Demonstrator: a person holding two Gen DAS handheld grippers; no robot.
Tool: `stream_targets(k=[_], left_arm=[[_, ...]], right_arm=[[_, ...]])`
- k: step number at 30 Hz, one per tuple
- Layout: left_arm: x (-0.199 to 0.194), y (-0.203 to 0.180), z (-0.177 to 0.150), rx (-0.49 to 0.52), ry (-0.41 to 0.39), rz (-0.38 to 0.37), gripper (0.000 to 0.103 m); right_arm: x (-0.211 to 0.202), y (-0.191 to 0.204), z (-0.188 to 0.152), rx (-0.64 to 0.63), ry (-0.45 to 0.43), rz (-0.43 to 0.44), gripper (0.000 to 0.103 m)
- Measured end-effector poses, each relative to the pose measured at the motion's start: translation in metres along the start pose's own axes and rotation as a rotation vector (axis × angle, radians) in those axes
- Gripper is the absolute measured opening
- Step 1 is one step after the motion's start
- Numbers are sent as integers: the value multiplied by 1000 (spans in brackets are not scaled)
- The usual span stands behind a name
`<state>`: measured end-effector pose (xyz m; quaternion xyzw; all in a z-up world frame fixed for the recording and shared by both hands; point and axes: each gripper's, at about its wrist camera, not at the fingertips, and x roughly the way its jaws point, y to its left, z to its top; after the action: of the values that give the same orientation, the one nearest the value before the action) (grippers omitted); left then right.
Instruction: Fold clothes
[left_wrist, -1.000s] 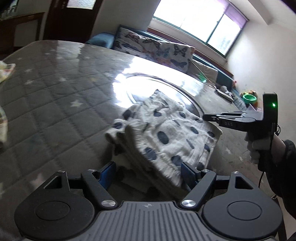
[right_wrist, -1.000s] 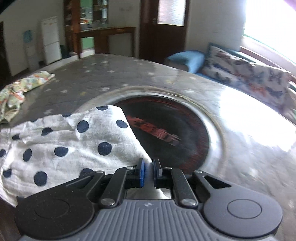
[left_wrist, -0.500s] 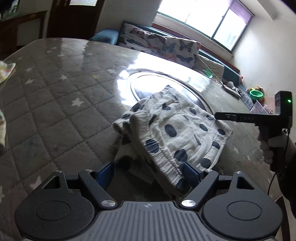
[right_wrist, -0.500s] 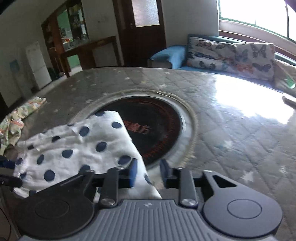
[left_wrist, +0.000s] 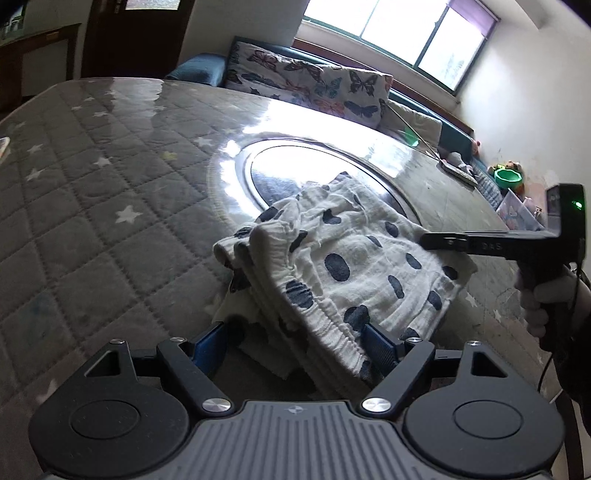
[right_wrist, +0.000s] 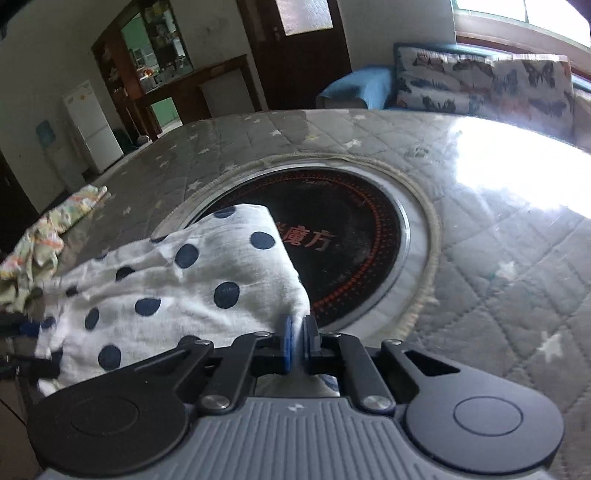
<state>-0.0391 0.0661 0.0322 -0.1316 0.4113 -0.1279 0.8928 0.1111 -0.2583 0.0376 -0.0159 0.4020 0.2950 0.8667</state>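
The table (left_wrist: 92, 206), quilted grey, lies bare to the left and far side. One hob (right_wrist: 351, 243) sits at its centre. One dotted cloth (left_wrist: 343, 266) overlaps the hob's near rim. A second, floral cloth (right_wrist: 40, 236) lies at the table's edge. Left gripper (left_wrist: 295, 339) is spread wide, straddling the dotted cloth's hem; right gripper (right_wrist: 297, 343) pinches its corner.

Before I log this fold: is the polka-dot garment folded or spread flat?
Folded: the polka-dot garment lies doubled, layered edges stacked at its near side, with the right gripper shut on one corner.
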Motion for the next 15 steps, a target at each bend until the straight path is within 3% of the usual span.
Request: stream_targets(k=[7, 15], left_arm=[[39, -28, 32, 50, -4, -70, 82], [92, -85, 43, 176, 17, -87, 81]], right_arm=[[-30, -11, -14, -12, -54, -187, 5], [-58, -38, -43, 63, -66, -396, 5]])
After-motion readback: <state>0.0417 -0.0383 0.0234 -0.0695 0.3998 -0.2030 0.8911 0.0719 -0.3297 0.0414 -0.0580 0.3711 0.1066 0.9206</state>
